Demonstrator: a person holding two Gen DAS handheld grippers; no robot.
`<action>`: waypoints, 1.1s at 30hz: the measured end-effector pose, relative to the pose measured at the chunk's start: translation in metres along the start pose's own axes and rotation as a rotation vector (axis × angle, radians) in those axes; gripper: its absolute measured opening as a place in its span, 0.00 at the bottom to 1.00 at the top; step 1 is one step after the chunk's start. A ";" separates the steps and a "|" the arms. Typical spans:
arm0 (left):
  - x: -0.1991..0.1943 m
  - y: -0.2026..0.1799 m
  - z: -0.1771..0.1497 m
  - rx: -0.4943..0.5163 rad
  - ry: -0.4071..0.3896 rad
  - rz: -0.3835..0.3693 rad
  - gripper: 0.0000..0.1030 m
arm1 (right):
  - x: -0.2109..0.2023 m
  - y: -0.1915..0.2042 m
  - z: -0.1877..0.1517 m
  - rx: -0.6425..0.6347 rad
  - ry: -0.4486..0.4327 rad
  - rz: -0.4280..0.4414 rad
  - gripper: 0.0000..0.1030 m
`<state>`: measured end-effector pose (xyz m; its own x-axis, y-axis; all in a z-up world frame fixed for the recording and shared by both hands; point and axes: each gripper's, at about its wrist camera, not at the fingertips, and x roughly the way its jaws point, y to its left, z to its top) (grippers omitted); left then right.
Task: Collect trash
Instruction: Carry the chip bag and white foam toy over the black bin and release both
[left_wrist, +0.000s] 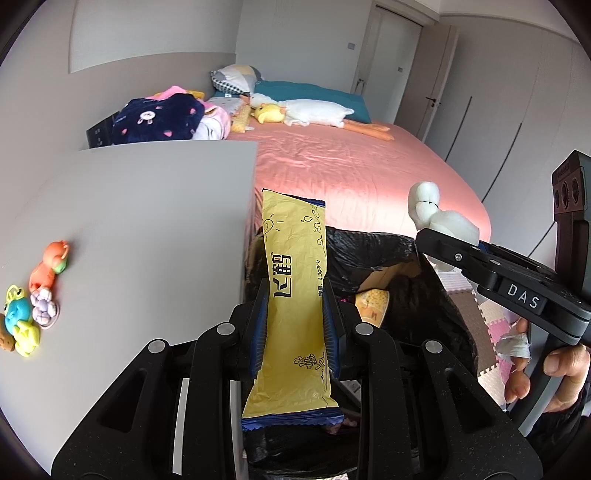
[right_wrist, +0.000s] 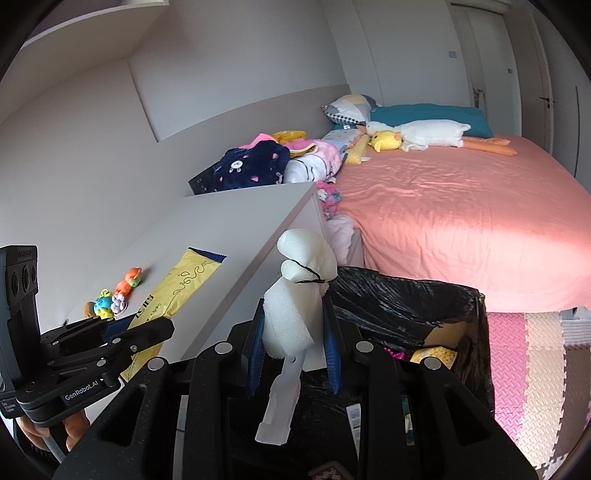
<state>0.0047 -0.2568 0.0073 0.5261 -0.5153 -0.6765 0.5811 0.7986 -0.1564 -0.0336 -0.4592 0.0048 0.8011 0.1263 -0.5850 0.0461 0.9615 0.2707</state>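
Observation:
My left gripper (left_wrist: 295, 295) is shut on a long yellow snack wrapper (left_wrist: 295, 295) with blue ends, held upright over the near edge of the black-lined trash bin (left_wrist: 373, 251). My right gripper (right_wrist: 293, 328) is shut on a piece of white foam (right_wrist: 291, 314) tied with a black thread, just left of the bin's black bag (right_wrist: 399, 299). The right gripper with the foam (left_wrist: 439, 218) also shows at the right of the left wrist view. The left gripper (right_wrist: 122, 332) with the wrapper (right_wrist: 177, 291) shows at the left of the right wrist view. Yellow trash (left_wrist: 373, 306) lies inside the bin.
A grey cabinet top (left_wrist: 147, 221) to the left carries small colourful toys (left_wrist: 33, 306). A bed with a pink sheet (left_wrist: 351, 166) lies behind the bin, with plush toys (left_wrist: 306, 114), pillows and clothes (left_wrist: 159, 118). Foam floor mats (right_wrist: 528, 369) lie to the right.

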 end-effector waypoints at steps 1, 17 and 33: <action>0.002 -0.002 0.001 0.003 0.002 -0.005 0.25 | -0.001 -0.003 0.000 0.003 -0.002 -0.004 0.27; 0.022 -0.032 0.013 0.051 0.021 -0.068 0.25 | -0.017 -0.037 -0.002 0.040 -0.025 -0.085 0.27; 0.050 -0.048 0.023 0.092 0.052 -0.108 0.25 | -0.021 -0.070 -0.004 0.085 -0.026 -0.157 0.27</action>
<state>0.0177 -0.3278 -0.0029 0.4264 -0.5779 -0.6958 0.6883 0.7065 -0.1649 -0.0557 -0.5284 -0.0048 0.7951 -0.0306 -0.6057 0.2211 0.9446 0.2425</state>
